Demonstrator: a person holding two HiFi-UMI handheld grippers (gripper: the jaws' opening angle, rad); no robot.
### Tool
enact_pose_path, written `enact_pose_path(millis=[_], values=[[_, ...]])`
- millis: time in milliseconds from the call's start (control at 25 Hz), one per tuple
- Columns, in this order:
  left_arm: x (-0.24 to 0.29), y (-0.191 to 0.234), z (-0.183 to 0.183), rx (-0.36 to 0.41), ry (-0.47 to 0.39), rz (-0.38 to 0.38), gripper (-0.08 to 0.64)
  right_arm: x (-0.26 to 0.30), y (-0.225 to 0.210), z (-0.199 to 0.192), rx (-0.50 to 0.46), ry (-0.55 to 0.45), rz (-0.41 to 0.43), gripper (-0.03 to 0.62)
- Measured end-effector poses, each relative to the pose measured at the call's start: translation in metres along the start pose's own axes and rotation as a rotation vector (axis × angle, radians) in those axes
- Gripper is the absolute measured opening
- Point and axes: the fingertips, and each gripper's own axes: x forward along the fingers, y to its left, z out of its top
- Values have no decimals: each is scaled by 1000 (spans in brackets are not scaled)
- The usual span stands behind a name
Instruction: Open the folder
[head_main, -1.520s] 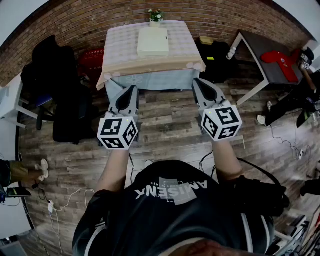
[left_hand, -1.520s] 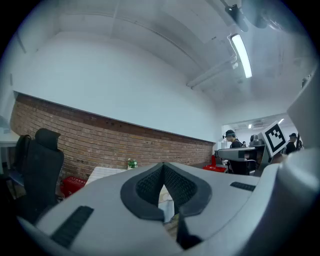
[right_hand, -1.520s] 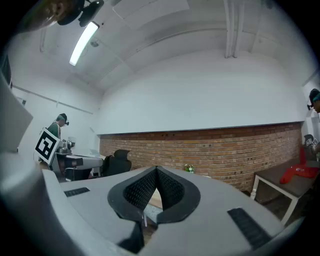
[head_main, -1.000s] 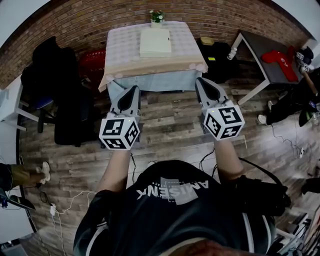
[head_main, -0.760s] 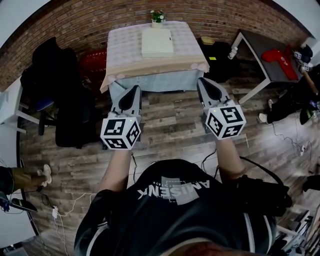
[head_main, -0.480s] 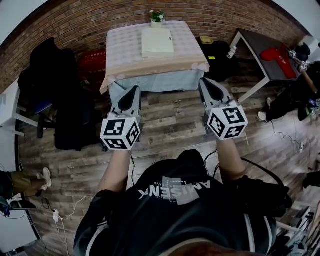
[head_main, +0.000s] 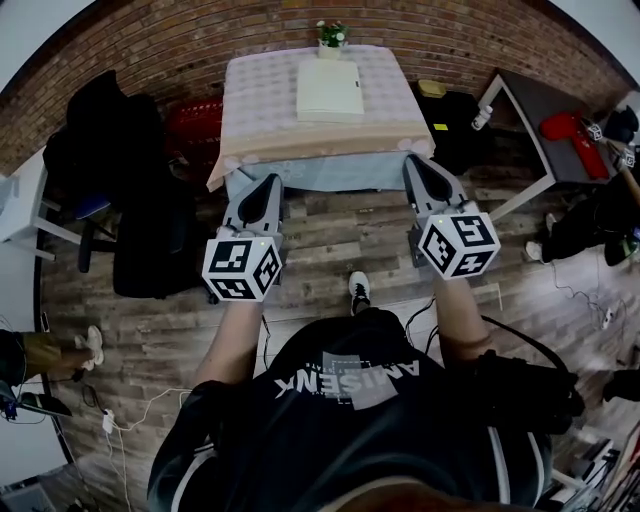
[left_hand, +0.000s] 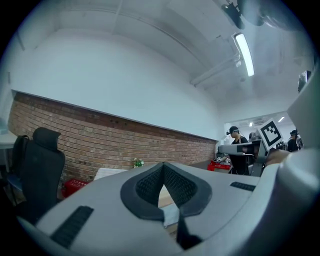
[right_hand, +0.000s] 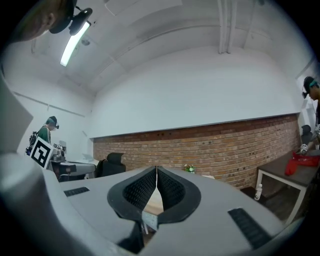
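Both tools are shut and empty: left gripper (head_main: 266, 182) and right gripper (head_main: 417, 163) have their jaws pressed together, pointing level toward the far table (head_main: 260, 100). A shoe (head_main: 358, 290) now shows on the plank floor (head_main: 330, 235) where none showed a moment ago, and the table sits closer to the tips — a step in, I'd judge, approach only. The cream folder (head_main: 330, 92) lies closed on the tablecloth's far middle, just near of a small plant (head_main: 330, 32) — well apart from both grippers. Brick wall (head_main: 150, 45) behind, dark chair (head_main: 140, 200) left, side table (head_main: 540, 105) right.

Pale folder (head_main: 330, 92) lies closed, flat on the table (head_main: 262, 105).
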Motion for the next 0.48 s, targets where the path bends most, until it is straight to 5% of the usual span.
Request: enact_pose_path(millis=[480], values=[[131, 12, 4, 8, 16, 50, 12, 88, -107, 8, -17, -3, 48, 41]])
